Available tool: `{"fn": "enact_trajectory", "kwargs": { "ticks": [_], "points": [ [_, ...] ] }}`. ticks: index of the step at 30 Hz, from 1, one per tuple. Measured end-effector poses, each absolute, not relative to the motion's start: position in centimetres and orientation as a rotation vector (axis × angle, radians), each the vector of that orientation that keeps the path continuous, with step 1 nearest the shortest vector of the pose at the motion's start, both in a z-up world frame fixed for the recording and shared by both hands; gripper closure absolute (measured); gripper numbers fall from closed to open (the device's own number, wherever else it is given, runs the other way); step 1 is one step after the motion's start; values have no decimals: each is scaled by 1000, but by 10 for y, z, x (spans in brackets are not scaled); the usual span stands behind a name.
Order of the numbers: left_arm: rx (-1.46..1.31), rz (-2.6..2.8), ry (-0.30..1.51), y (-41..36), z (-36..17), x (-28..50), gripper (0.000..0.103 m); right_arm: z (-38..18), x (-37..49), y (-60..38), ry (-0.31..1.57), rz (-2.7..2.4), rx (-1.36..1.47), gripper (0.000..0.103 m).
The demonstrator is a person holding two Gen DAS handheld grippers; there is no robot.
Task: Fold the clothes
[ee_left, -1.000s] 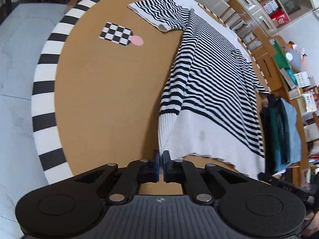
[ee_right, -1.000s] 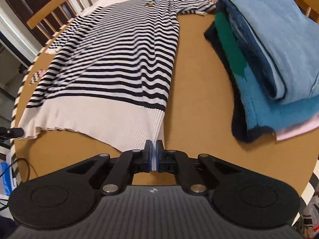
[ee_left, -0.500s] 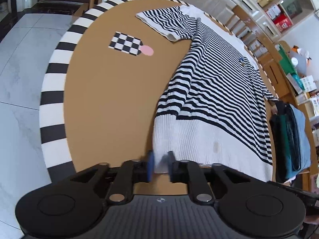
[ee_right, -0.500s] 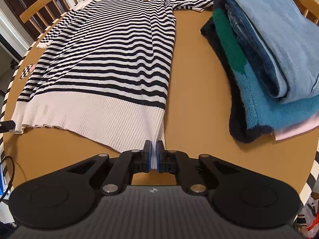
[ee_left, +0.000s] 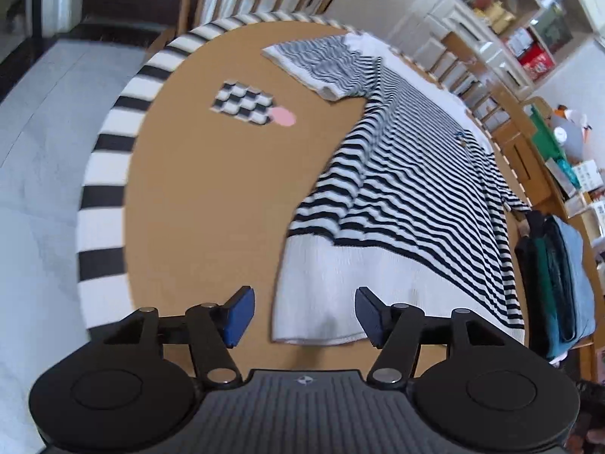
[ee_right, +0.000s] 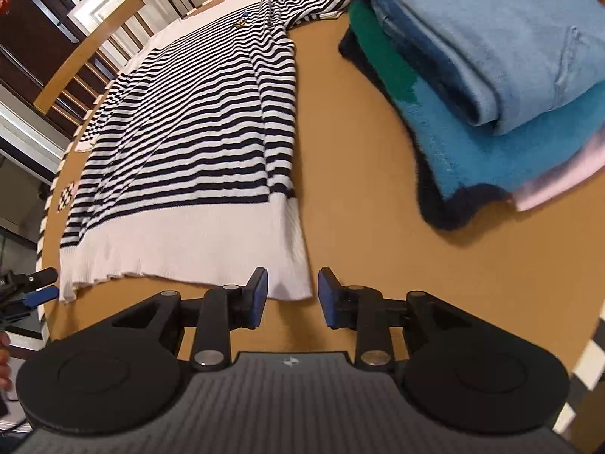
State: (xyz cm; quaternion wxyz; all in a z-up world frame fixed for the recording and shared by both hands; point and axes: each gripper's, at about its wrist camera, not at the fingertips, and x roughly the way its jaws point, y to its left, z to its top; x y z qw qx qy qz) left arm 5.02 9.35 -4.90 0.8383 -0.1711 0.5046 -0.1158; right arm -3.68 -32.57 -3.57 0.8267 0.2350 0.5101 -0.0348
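A black-and-white striped sweater (ee_left: 408, 204) (ee_right: 196, 125) lies flat on the round brown table (ee_left: 211, 204), its white hem toward me. My left gripper (ee_left: 304, 312) hovers at the hem's left corner; its jaws are opening, with the corner lying between the blue pads and not pressed. My right gripper (ee_right: 293, 295) hovers at the hem's right corner, jaws opening as well, with the corner of the hem between the pads and let go. At the left edge of the right wrist view the left gripper's fingertips (ee_right: 38, 283) show beside the hem's other corner.
A stack of folded clothes (ee_right: 491, 87) (ee_left: 556, 283) in blue, green and pink sits on the table right of the sweater. A checkered marker with a pink dot (ee_left: 249, 106) lies on the table's left part. Wooden chairs (ee_right: 87, 53) and shelves (ee_left: 510, 26) ring the far side.
Both grippers were shut on the hem's corners and have spread their jaws, the left wider. The hem has dropped flat onto the table.
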Motion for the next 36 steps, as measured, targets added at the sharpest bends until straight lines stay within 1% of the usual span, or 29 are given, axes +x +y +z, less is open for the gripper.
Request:
{"fn": "enact_trajectory", "kwargs": {
  "ticks": [1,2,3,5,8,11,17,26,28,30,32,33,34,36],
  "points": [
    [-343,-254,1067,88,-50,51,48,-38,-34,-323,1076,-71,494,77],
    [-329,-264,1076,83,-51,51,65,-40,-31,-321,1067,-63,479,83],
    [-314,-273,1085,78,-52,52,98,-41,-28,-318,1071,-57,459,99],
    [-285,-280,1095,71,-51,52,97,-35,-27,-314,1078,-49,424,99],
    [-226,-270,1032,80,-28,42,97,-10,-39,-318,1052,-33,370,100],
    [-254,-278,1041,96,-15,35,97,5,-52,-328,1052,-30,368,101],
    [-269,-243,1129,95,-39,22,97,-20,-54,-319,1138,-26,362,101],
    [-270,-219,1138,95,-45,14,95,-31,-50,-312,1161,-37,351,99],
    [-291,-213,1149,98,-44,13,89,-30,-50,-311,1175,-25,335,94],
    [-314,-194,1150,104,-41,11,72,-27,-52,-312,1200,-24,314,90],
    [-318,-165,1138,112,-37,6,67,-21,-59,-315,1215,-39,271,77],
    [-320,-148,1127,117,-34,3,63,-15,-62,-316,1208,-50,238,73],
    [-324,-129,1111,122,-30,2,61,-8,-65,-318,1192,-58,208,73],
    [-340,-103,1063,131,-19,5,51,8,-67,-323,1132,-68,166,73]
  ]
}}
